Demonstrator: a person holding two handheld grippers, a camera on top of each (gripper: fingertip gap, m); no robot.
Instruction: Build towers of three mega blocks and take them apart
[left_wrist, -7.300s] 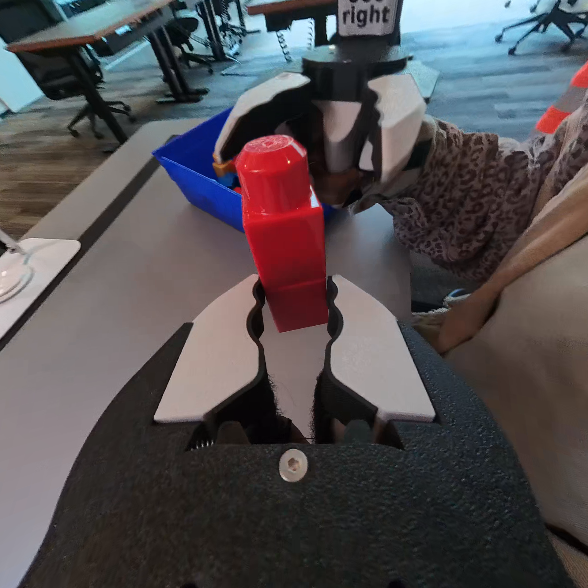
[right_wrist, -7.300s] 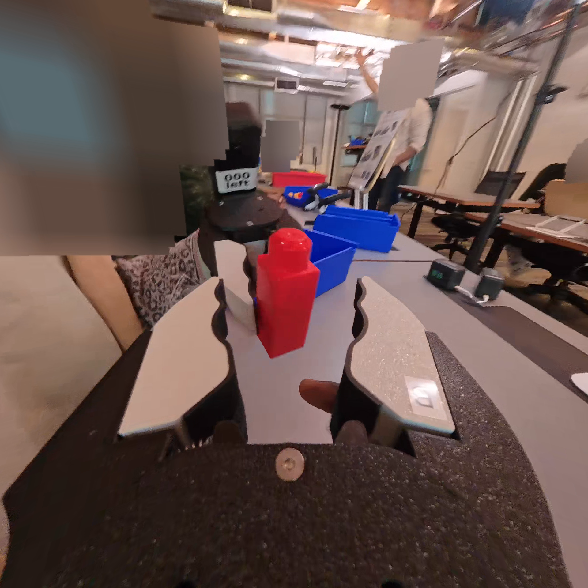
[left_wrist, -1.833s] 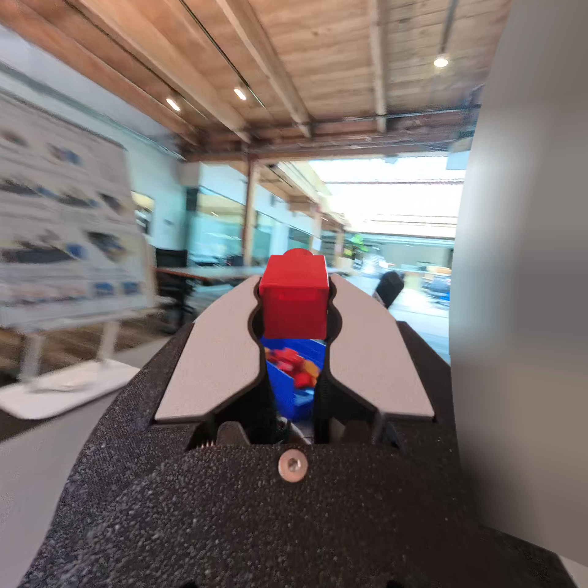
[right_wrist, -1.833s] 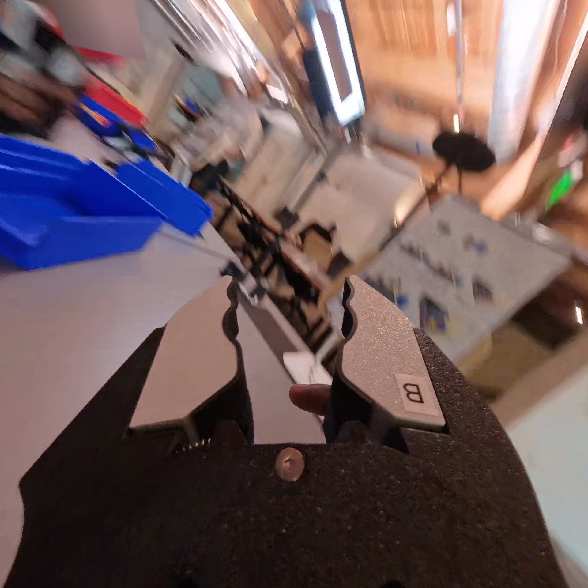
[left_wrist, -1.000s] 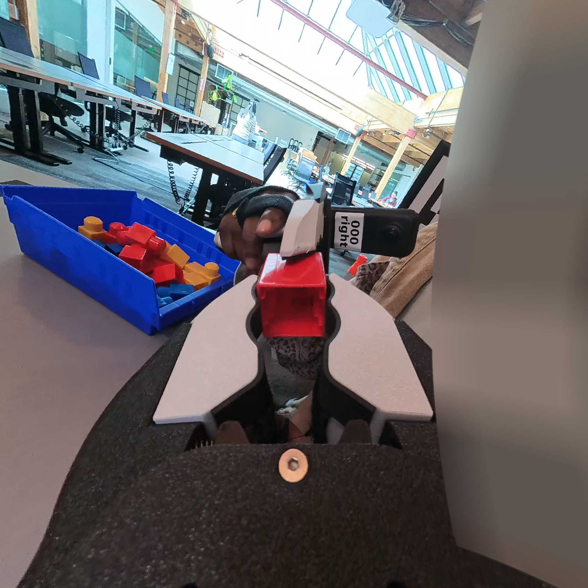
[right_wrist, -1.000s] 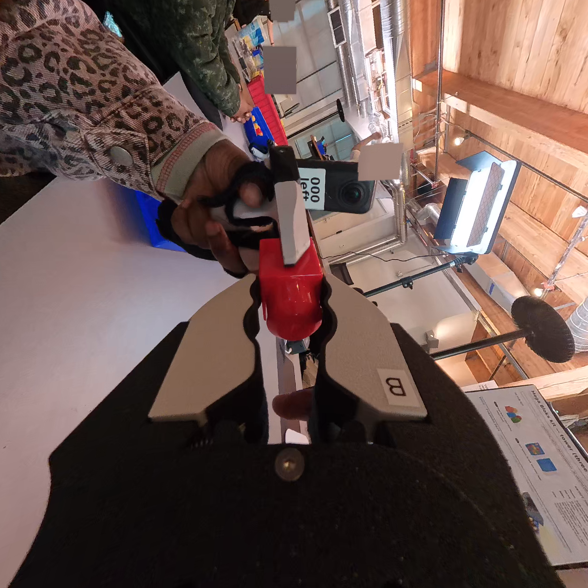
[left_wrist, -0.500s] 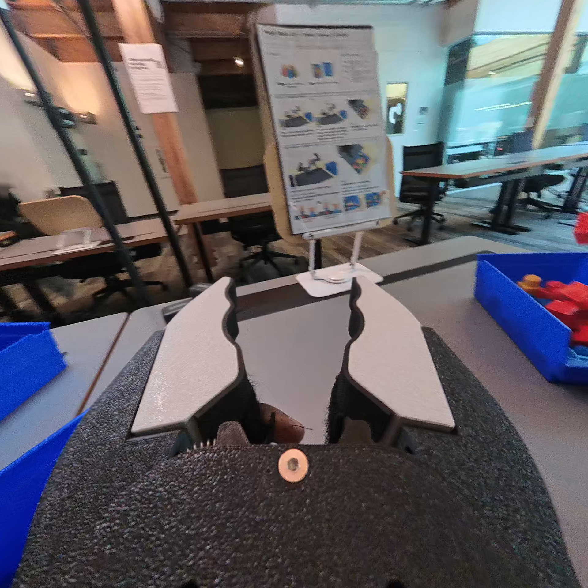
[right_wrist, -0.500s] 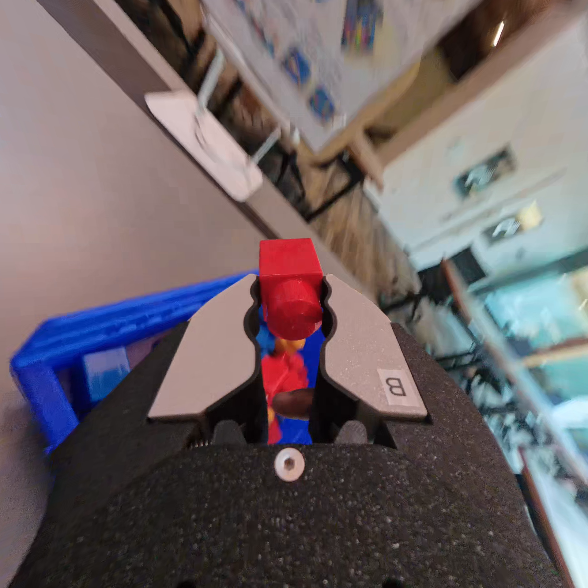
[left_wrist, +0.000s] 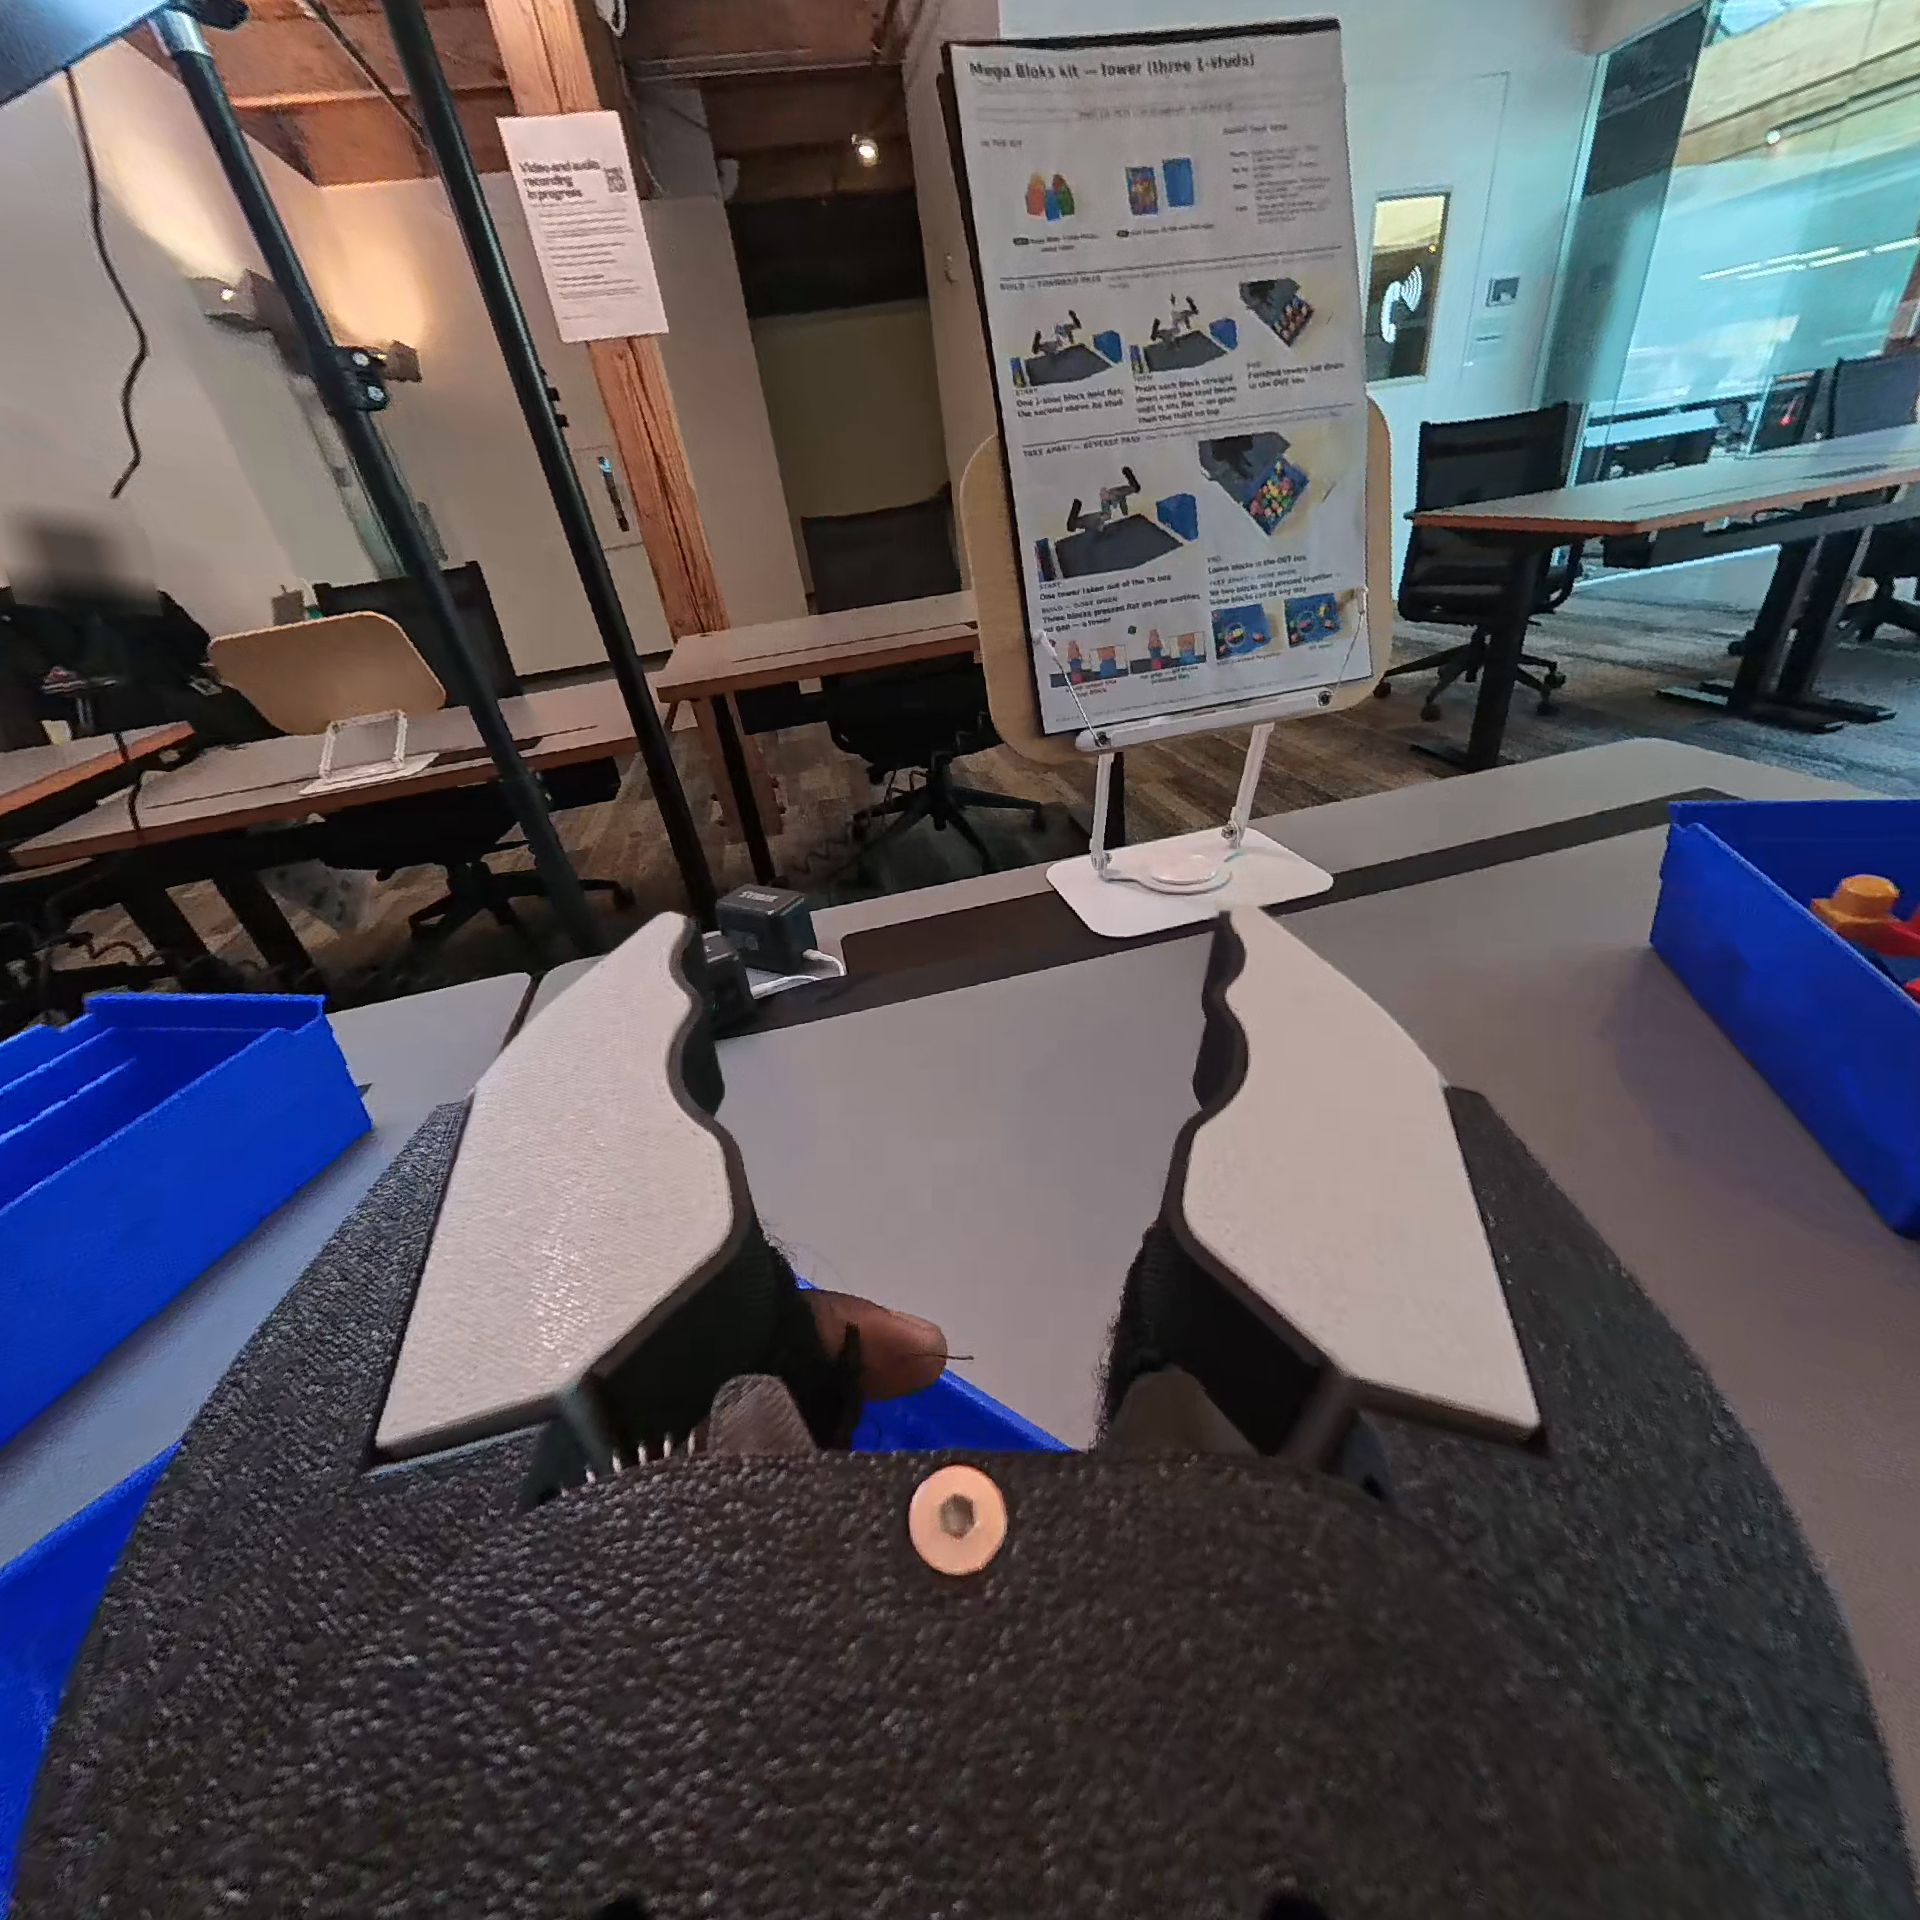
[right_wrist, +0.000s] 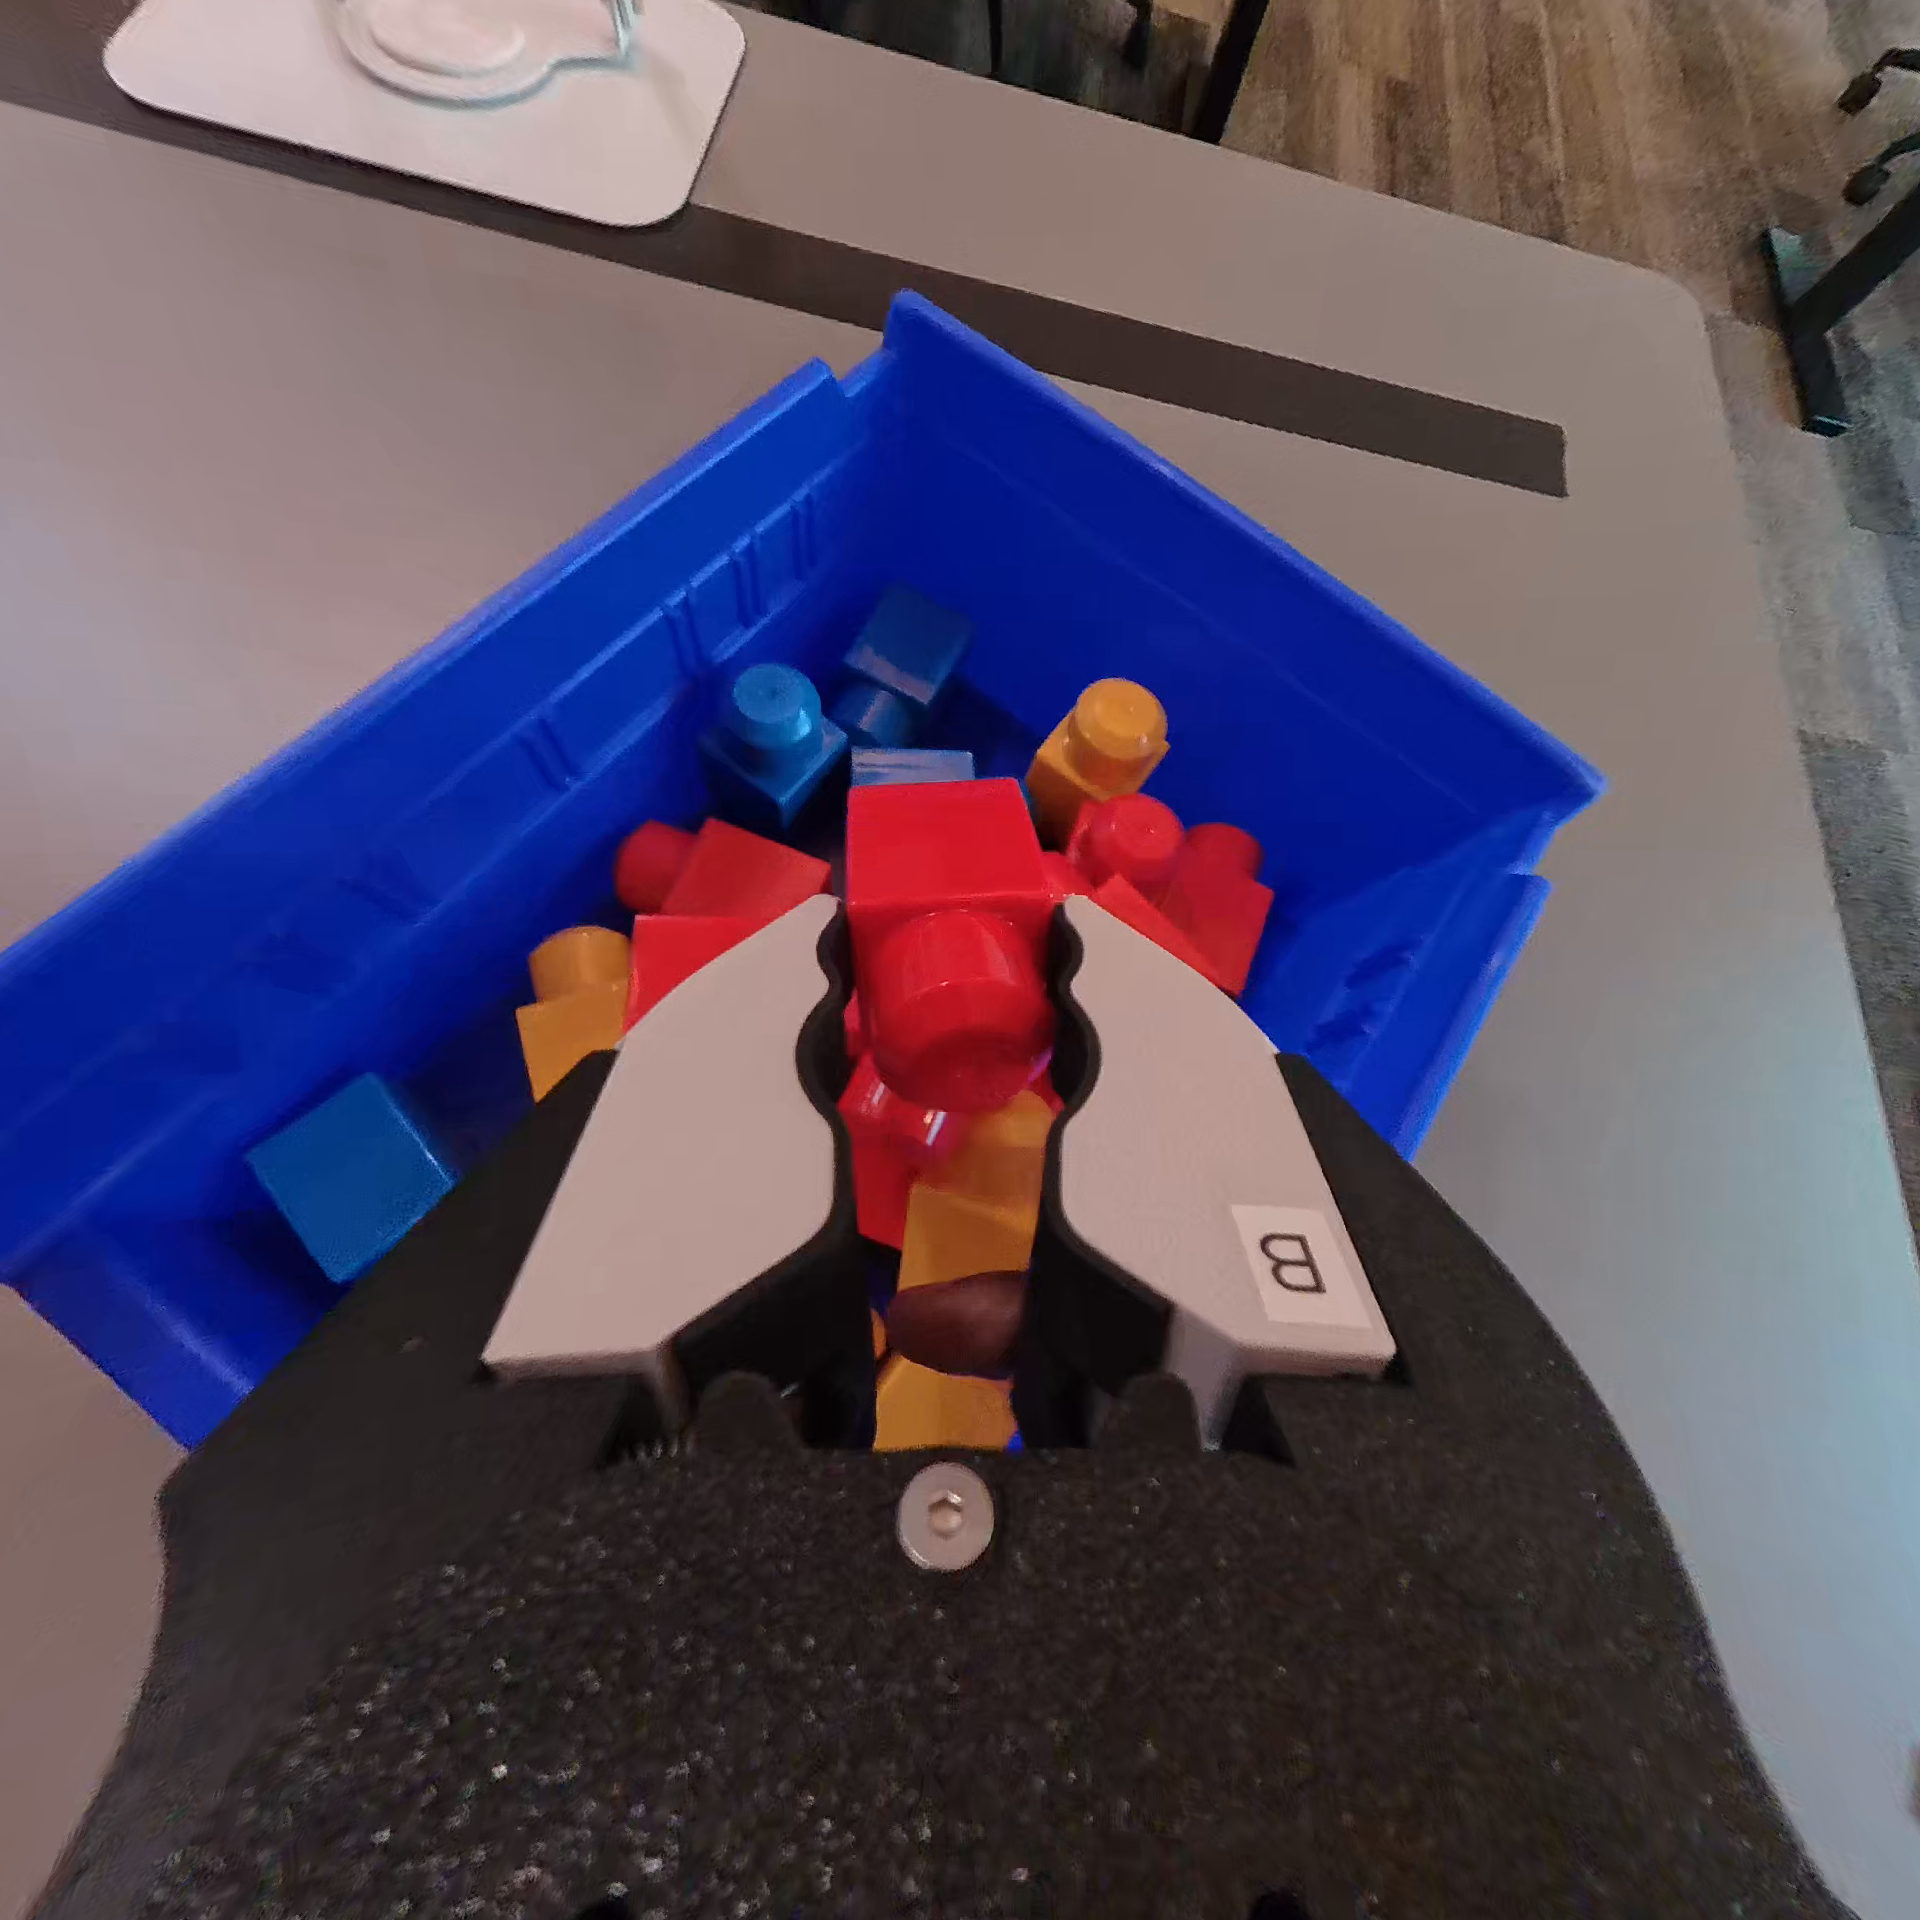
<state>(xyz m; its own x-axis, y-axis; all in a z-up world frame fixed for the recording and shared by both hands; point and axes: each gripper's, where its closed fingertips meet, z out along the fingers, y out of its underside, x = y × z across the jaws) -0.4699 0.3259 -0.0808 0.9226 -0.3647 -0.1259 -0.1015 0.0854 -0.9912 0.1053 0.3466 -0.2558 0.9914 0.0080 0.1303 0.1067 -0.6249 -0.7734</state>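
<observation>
Two grippers: one over the bin with a block, one free above the table.

The right gripper (right_wrist: 948, 940) points down into the blue bin (right_wrist: 1195, 582), its fingers pressed on a red block (right_wrist: 940, 873), stud toward the camera, just above the loose blocks (right_wrist: 1117, 748). The left gripper (left_wrist: 951, 997) is level over the grey table (left_wrist: 956, 1153), jaws wide with nothing between them.

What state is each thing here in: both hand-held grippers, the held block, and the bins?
Left hand-held gripper: open wide, nothing between its fingers.
Right hand-held gripper: shut on a red block, over the bin.
Red block: clamped, stud toward the camera.
Blue bin: holds loose red, orange and blue blocks.
Left blue bin: contents hidden.
</observation>
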